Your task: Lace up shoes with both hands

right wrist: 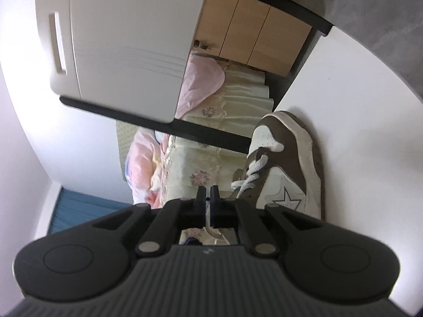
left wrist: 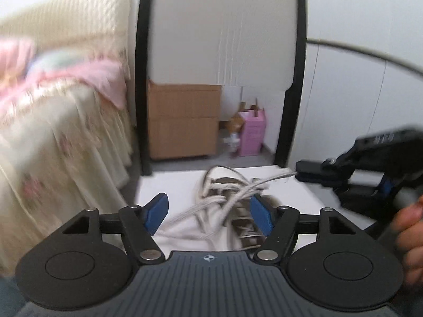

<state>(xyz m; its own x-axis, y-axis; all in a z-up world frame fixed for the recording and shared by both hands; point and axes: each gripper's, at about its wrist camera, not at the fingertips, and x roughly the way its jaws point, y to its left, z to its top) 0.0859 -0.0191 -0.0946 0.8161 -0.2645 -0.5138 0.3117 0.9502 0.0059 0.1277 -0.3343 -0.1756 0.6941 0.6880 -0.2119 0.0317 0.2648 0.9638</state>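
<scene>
A brown and white sneaker [left wrist: 238, 211] lies on the white table [left wrist: 290, 192], its loose white laces [left wrist: 211, 206] crossing over the tongue. My left gripper [left wrist: 208, 207] stands open just above the shoe; the laces run between its blue pads [left wrist: 158, 211] without being pressed. One lace end [left wrist: 275, 178] stretches right into my right gripper [left wrist: 297, 170], which is shut on it. In the right wrist view the sneaker [right wrist: 285, 163] with its star patch lies to the right of the right gripper [right wrist: 208, 191], whose jaws are closed together. A person's hand [left wrist: 409, 237] holds the right gripper's handle.
A bed with a cream cover and pink blanket [left wrist: 53, 105] stands left of the table. Beyond the far table edge stand a black-framed white chair back [left wrist: 224, 39], a wooden cabinet [left wrist: 182, 121] and a pink box [left wrist: 252, 134]. A cable [left wrist: 370, 52] arcs at upper right.
</scene>
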